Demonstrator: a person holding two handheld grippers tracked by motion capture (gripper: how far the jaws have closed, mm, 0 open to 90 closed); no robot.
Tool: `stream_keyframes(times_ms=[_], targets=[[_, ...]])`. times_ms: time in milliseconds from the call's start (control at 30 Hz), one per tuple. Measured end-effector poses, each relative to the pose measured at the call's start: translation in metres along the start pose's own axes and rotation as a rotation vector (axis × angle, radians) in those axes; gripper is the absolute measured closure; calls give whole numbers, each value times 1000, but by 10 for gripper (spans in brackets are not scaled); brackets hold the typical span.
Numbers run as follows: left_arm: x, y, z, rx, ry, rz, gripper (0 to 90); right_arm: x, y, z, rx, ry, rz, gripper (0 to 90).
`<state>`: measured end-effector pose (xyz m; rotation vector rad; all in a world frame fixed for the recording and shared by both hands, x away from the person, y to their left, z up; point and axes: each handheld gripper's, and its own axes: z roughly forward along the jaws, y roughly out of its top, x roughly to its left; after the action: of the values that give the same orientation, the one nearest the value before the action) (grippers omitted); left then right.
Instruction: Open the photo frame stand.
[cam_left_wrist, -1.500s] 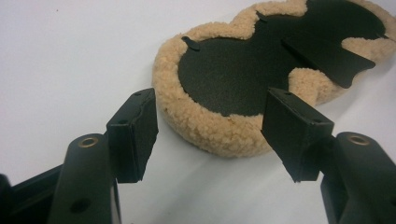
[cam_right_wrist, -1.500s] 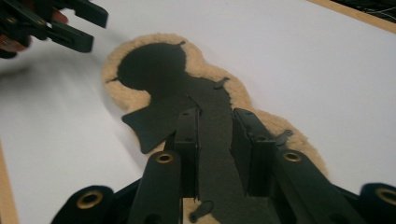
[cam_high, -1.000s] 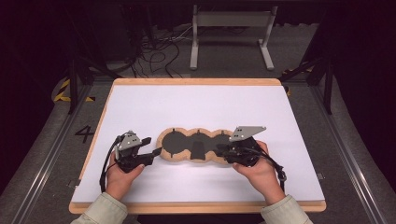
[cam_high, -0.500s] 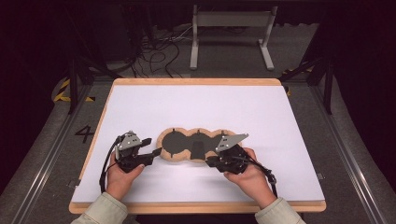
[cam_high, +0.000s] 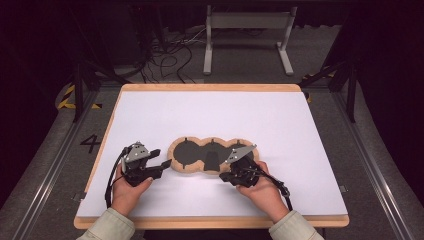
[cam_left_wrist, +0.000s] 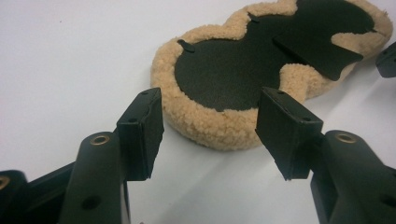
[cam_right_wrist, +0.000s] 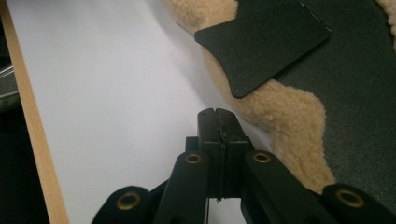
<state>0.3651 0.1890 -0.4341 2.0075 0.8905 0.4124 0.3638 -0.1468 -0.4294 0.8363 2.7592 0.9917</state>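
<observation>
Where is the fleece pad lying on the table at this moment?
In the high view, the fleece pad lies flat on the white table, near its front edge, between the left tool and the right tool.

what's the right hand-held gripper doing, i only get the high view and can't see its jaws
Observer: The right hand-held gripper has just been closing; its jaws now meet flat, with nothing between them.
Operator: is it on the fleece pad
Observer: No, its tip is over the white table, just beside the fleece pad and its curly edge.
Operator: and the left one
Observer: The left hand-held gripper is open, and the pad's rounded end lies just beyond its jaws, ungripped.
</observation>
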Motion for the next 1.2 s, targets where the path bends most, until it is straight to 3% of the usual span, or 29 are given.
stream_keyframes(times_ms=[300, 533, 900, 1200], targets=[[-1, -4, -2, 16, 19, 3, 409, -5, 0, 6, -29, -18, 17, 900], [0, -5, -2, 20, 23, 8, 408, -7, 0, 9, -15, -15, 27, 900], [-1, -4, 0, 25, 19, 10, 406, -7, 1, 0, -119, -10, 32, 900], [-2, -5, 2, 31, 17, 0, 402, -13, 9, -10, -217, -57, 26, 900]])
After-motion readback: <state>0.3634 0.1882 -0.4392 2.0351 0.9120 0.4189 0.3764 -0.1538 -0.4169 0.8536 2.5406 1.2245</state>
